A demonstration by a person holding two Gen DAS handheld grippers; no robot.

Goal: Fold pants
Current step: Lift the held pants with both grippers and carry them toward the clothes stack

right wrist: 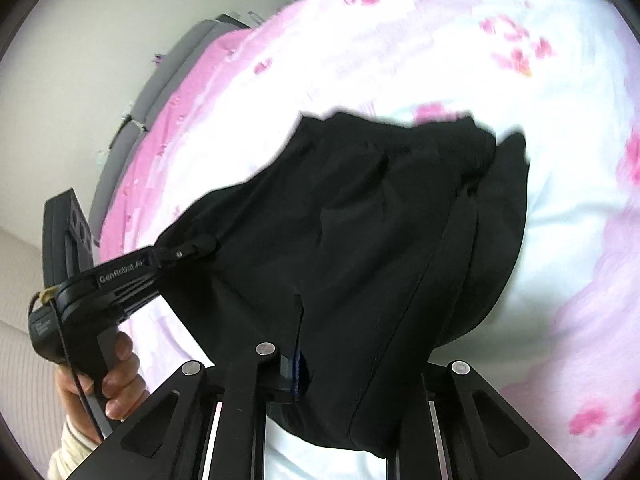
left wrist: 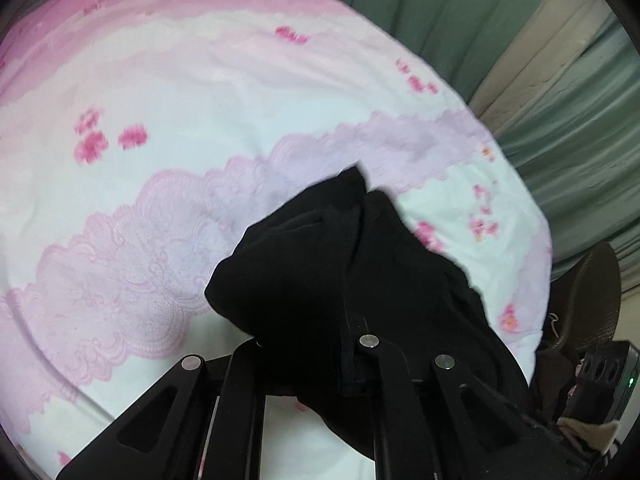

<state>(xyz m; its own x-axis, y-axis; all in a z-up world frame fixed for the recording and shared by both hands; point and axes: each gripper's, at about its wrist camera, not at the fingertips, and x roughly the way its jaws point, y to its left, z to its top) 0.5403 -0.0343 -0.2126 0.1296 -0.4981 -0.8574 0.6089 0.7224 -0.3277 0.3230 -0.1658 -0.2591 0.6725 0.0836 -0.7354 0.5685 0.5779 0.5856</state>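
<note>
1. Left gripper [right wrist: 192, 249]: fingers closed on the pants [right wrist: 360, 240], seen from the right wrist view; body held level.
2. Left hand [right wrist: 100, 384]: wrapped around the gripper's handle.
3. Right gripper [right wrist: 296, 376]: fingers clamped on a pants edge.
</note>
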